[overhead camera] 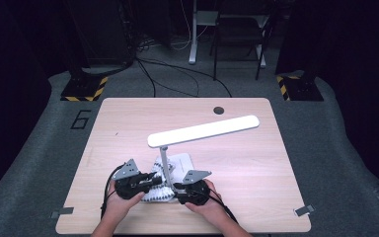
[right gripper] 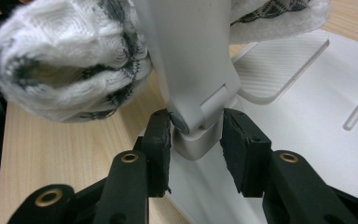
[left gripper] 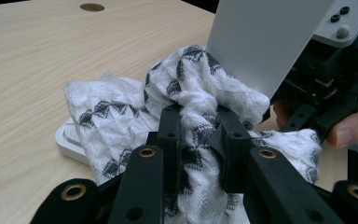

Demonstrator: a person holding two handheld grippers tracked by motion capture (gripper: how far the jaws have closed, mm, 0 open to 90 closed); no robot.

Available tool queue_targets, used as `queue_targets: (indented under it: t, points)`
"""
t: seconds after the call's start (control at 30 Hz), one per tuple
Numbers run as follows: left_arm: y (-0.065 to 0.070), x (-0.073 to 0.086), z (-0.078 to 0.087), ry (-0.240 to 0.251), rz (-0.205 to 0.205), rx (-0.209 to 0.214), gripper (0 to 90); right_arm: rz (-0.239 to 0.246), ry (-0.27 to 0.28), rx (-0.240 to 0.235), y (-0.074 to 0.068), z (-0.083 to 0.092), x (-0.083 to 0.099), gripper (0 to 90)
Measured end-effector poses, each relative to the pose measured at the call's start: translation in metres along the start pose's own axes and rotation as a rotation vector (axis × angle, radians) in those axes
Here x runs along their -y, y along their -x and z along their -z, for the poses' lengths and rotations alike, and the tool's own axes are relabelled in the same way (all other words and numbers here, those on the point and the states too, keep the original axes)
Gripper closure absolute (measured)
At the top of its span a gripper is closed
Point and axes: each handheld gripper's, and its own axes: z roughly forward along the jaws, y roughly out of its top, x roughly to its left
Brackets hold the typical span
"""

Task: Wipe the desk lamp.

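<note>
Left claw (left gripper: 198, 126) pinching our knit cloth (left gripper: 121, 116), bunched at lamp (overhead camera: 202, 131) base, lower centre of desk (overhead camera: 128, 123). Right claw (right gripper: 196, 135) straddles the lamp hinge (right gripper: 193, 123), left pad touching; grip unclear.

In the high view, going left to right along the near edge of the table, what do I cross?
Left tape tab → left gripper shut on the patterned cloth → lamp post → right gripper at the post's foot → right tape tab.
</note>
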Motion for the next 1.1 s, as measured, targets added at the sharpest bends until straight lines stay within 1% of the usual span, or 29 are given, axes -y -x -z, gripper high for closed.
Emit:
queue_targets:
  t: [0.03,0.07,0.13,0.17,0.23,0.27,0.3,0.33,0.43,0.47,0.5,0.57,0.63,0.67,0.73,0.77,0.8,0.83,0.87,0.9,0.93,1.0,1.03,1.07,1.1]
  points:
    - [0.001,0.000,-0.001,-0.001,0.001,0.002,74.3,-0.005,-0.001,0.002,0.000,0.001,0.001,63.4]
    - [0.001,-0.001,-0.003,-0.002,-0.001,0.013,74.4,-0.006,0.001,0.013,0.000,0.003,0.002,63.8]
    - [0.002,-0.001,-0.004,-0.002,-0.002,0.018,74.4,-0.008,-0.004,0.011,0.000,0.005,0.003,64.1]
    - [0.003,-0.002,-0.005,-0.003,-0.003,0.021,74.4,-0.016,-0.005,0.017,-0.001,0.006,0.004,64.3]
    - [0.005,-0.002,-0.007,-0.007,-0.011,0.030,74.3,-0.009,-0.006,0.026,-0.001,0.009,0.006,64.5]
    - [0.007,-0.003,-0.008,-0.009,-0.016,0.040,74.3,-0.029,-0.004,0.038,-0.004,0.012,0.008,65.0]
    - [0.007,-0.003,-0.008,-0.009,-0.016,0.040,74.2,-0.029,-0.004,0.038,-0.004,0.012,0.008,65.0]
    - [0.007,-0.003,-0.009,-0.012,-0.019,0.049,74.2,-0.029,0.005,0.049,-0.005,0.014,0.010,65.3]
    - [0.010,-0.004,-0.012,-0.011,-0.024,0.051,74.1,-0.036,0.015,0.059,-0.007,0.018,0.014,65.8]
    - [0.010,-0.004,-0.012,-0.017,-0.028,0.059,74.1,-0.050,0.013,0.059,-0.008,0.019,0.014,66.0]
    - [0.011,-0.005,-0.013,-0.015,-0.025,0.059,74.1,-0.055,0.012,0.062,-0.008,0.020,0.015,66.2]
    - [0.013,-0.005,-0.013,-0.019,-0.031,0.061,74.1,-0.055,0.011,0.070,-0.009,0.022,0.016,66.5]
    - [0.014,-0.005,-0.013,-0.019,-0.031,0.057,74.0,-0.053,0.016,0.076,-0.010,0.023,0.017,66.7]
    - [0.015,-0.005,-0.013,-0.021,-0.030,0.057,74.0,-0.063,0.012,0.077,-0.011,0.023,0.017,66.6]
    - [0.015,-0.005,-0.011,-0.024,-0.030,0.047,73.8,-0.066,0.011,0.082,-0.012,0.023,0.017,66.5]
    - [0.016,-0.005,-0.010,-0.027,-0.028,0.041,73.6,-0.065,0.009,0.075,-0.012,0.023,0.017,66.5]
    - [0.015,-0.004,-0.009,-0.024,-0.028,0.026,73.6,-0.067,0.006,0.072,-0.012,0.023,0.016,66.3]
    - [0.015,-0.004,-0.008,-0.027,-0.022,0.027,73.5,-0.075,0.005,0.063,-0.012,0.022,0.016,65.5]
    - [0.015,-0.004,-0.007,-0.019,-0.011,0.015,73.4,-0.067,0.008,0.055,-0.011,0.021,0.015,64.4]
    - [0.013,-0.004,-0.005,-0.026,-0.023,0.013,73.4,-0.075,0.008,0.049,-0.012,0.019,0.014,62.9]
    - [0.013,-0.004,-0.003,-0.031,-0.028,0.008,73.4,-0.052,0.002,0.039,-0.011,0.019,0.014,61.8]
    - [0.011,-0.003,0.000,-0.025,-0.020,-0.001,73.3,-0.044,-0.003,0.034,-0.013,0.016,0.011,60.4]
    - [0.011,-0.003,0.001,-0.018,-0.013,-0.009,73.4,-0.029,-0.004,0.031,-0.013,0.014,0.010,60.3]
    - [0.009,-0.002,0.002,-0.023,-0.011,-0.006,73.3,-0.016,-0.010,0.025,-0.013,0.013,0.009,60.3]
    - [0.008,-0.002,0.003,-0.016,-0.016,-0.017,73.3,-0.001,-0.008,0.026,-0.012,0.011,0.008,60.4]
